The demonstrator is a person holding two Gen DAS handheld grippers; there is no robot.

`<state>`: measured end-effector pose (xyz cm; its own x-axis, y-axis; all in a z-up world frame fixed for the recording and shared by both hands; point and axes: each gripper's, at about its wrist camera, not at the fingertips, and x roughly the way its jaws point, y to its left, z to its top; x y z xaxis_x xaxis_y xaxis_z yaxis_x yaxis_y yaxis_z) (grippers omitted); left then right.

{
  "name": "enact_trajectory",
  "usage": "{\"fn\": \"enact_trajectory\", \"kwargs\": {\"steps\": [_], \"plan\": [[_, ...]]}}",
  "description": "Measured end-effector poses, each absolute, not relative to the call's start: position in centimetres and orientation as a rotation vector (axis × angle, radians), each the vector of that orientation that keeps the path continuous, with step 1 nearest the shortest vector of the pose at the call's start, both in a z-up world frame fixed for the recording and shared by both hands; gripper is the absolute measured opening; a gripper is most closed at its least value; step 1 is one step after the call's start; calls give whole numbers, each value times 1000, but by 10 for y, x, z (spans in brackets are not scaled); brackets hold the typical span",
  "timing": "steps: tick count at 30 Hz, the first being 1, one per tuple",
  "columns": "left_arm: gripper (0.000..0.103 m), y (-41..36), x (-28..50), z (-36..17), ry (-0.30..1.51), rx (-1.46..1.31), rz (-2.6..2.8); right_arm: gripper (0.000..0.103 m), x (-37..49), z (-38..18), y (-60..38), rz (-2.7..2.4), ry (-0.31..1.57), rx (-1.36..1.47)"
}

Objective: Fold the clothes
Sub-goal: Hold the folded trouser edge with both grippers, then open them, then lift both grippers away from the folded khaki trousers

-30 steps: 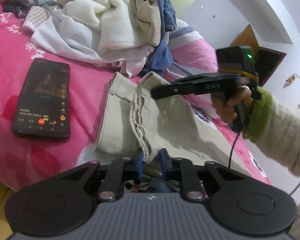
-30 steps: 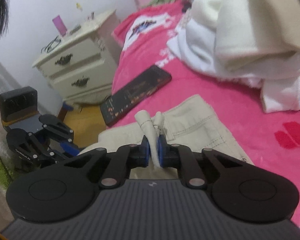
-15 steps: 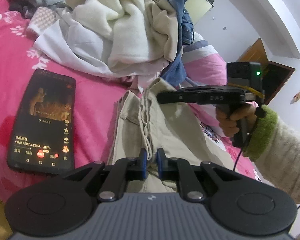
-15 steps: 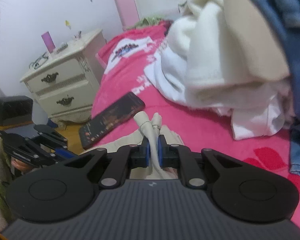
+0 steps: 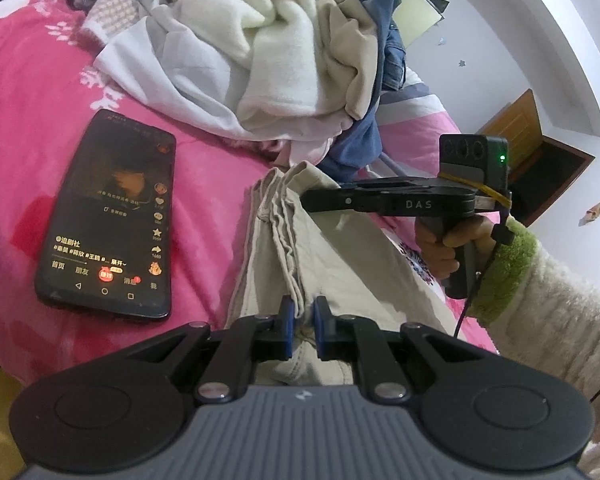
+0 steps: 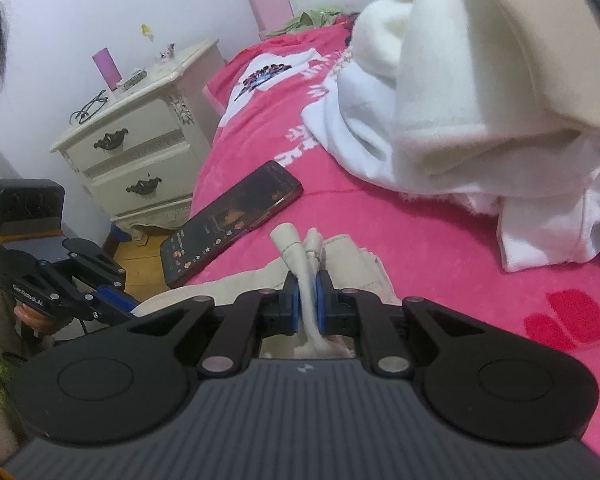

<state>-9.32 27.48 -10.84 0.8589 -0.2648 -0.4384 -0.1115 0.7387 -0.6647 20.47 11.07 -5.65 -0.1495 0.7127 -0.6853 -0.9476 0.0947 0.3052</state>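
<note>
On the pink bed (image 5: pixel 16 112) your phone (image 5: pixel 108 220) lies near the front edge, then your left gripper (image 5: pixel 302 312) and right gripper (image 6: pixel 307 294) both pinch the beige trousers (image 5: pixel 332 264) (folded lengthwise) below the clothes pile (image 5: pixel 284 52).

We are in a home bedroom; a bed (image 6: pixel 440 216) with a pink blanket carries a heap of unfolded clothes (image 5: pixel 284 52); a cream nightstand (image 6: pixel 140 152) with two drawers stands just beside the bed; a phone (image 5: pixel 108 220) lies on the bed near its edge.
</note>
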Motion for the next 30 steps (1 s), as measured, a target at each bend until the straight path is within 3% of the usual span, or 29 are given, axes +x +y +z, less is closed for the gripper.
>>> {"fn": "enact_trajectory", "kwargs": {"steps": [9,12,15,16,17,19,26,30], "plan": [[11,273,-91,-111,570,-714,-71,9,211,-78,115,1459,926,-298],[19,270,-93,-107,567,-687,-54,18,211,-72,111,1417,939,-236],[25,268,-99,-103,559,-684,-28,40,210,-63,104,1359,913,-158],[28,268,-102,-101,553,-693,-18,55,210,-60,100,1322,890,-128],[31,268,-105,-100,547,-696,-8,60,209,-57,96,1292,866,-103],[35,267,-111,-97,534,-702,12,60,208,-49,84,1238,824,-63],[36,253,-117,-70,471,-580,27,59,185,-8,16,981,663,-19],[36,235,-93,-60,459,-515,4,53,152,19,-55,788,550,45]]}}
